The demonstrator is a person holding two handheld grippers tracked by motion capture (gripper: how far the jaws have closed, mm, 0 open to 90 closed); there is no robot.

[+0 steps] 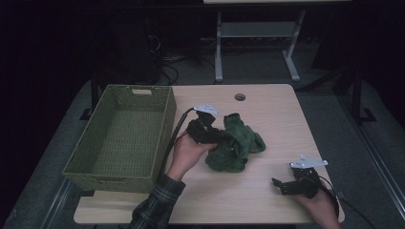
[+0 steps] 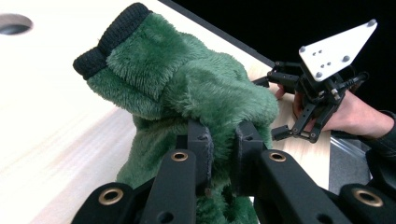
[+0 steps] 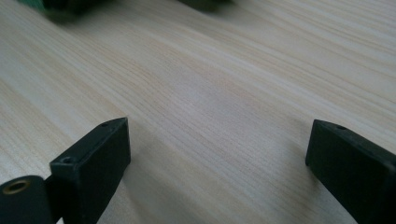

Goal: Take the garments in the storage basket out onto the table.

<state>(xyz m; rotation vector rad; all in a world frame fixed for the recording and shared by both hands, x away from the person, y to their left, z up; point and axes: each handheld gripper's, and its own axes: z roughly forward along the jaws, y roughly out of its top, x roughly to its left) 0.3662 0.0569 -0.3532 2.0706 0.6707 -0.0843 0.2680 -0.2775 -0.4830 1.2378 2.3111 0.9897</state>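
My right gripper (image 1: 282, 185) sat nearest me, low over the desk (image 1: 267, 114) at its near right corner, jaws spread wide with only bare wood grain between them in the right gripper view (image 3: 219, 154). It held nothing.

Farther in, near the middle of the desk, my left gripper (image 1: 223, 138) had its jaws pinched almost together on a fold of the green fleece (image 1: 236, 143). In the left gripper view the two black pads pressed into the plush from either side (image 2: 223, 154), with green pile bulging above and below them. The fleece (image 2: 187, 88) lay crumpled in a heap on the wood, and a black knit cuff (image 2: 112, 39) stuck up at its far end. I took it for a sleeve or mitten cuff, though the crumpling hid the garment's shape. Past the heap in that view, my right gripper (image 2: 280, 109) and hand (image 2: 355, 116) rested apart from the cloth.

To the left of the fleece stood the green woven basket (image 1: 165, 119), its right wall just beside my left hand (image 1: 184, 152). At the desk's far edge was a round cable hole (image 1: 239, 97).
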